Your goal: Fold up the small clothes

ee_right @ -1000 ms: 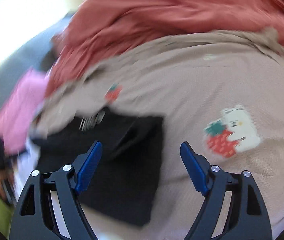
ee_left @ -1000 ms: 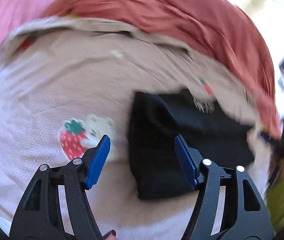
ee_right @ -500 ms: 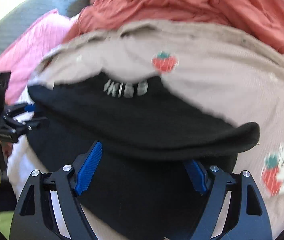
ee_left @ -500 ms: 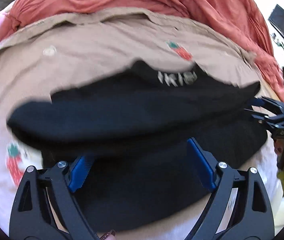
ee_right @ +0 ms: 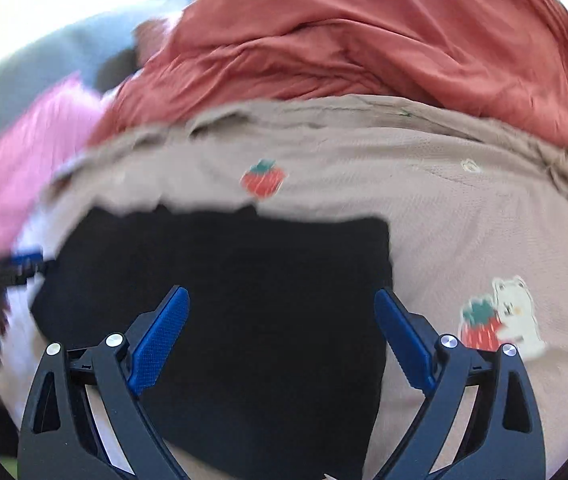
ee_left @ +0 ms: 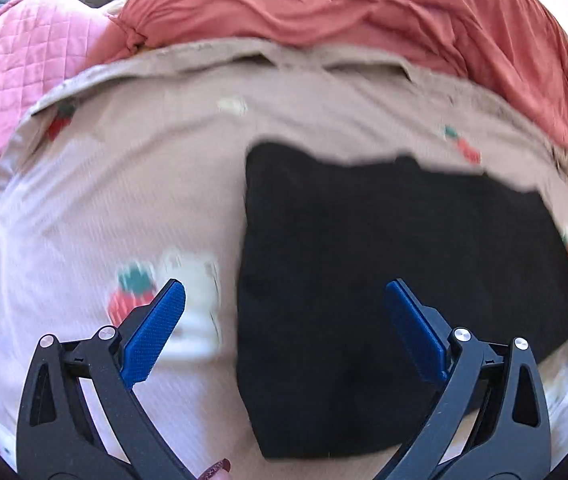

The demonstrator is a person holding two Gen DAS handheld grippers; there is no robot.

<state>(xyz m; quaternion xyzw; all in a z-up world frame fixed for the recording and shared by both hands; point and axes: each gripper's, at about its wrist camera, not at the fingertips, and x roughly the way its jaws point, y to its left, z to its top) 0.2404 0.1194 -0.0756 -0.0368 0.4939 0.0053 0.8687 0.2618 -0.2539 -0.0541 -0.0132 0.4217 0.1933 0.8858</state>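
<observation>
**A:** Your left gripper [ee_left: 281, 306] hangs over the bed with its jaws spreading apart. Nothing is pinched; the black garment [ee_left: 384, 264] lies flat under the blue pad at its 3 o'clock side, not touched by it. The right gripper [ee_right: 281, 314] is the same, jaws opening, both pads clear above the dark cloth [ee_right: 243, 300].

**B:** So where exactly is the garment for you?

**A:** From the left wrist it fills 1 to 5 o'clock, a folded slab lying on the beige sheet [ee_left: 155, 184] with strawberry prints. Its straight left edge runs just right of centre. From the right wrist it sits dead centre down to 7 o'clock, with its right edge near 3 o'clock.

**B:** What makes this step go well?

**A:** In my view the fold looks laid down, so let go cleanly: lift your pads straight off, without dragging a layer. If another fold is due, take the two near corners evenly and keep the edges lined up.

**B:** And farther back?

**A:** The red blanket [ee_left: 364, 12] is bunched at 12 o'clock and a pink quilt [ee_left: 23, 64] lies at 10; keep clear of both.
</observation>
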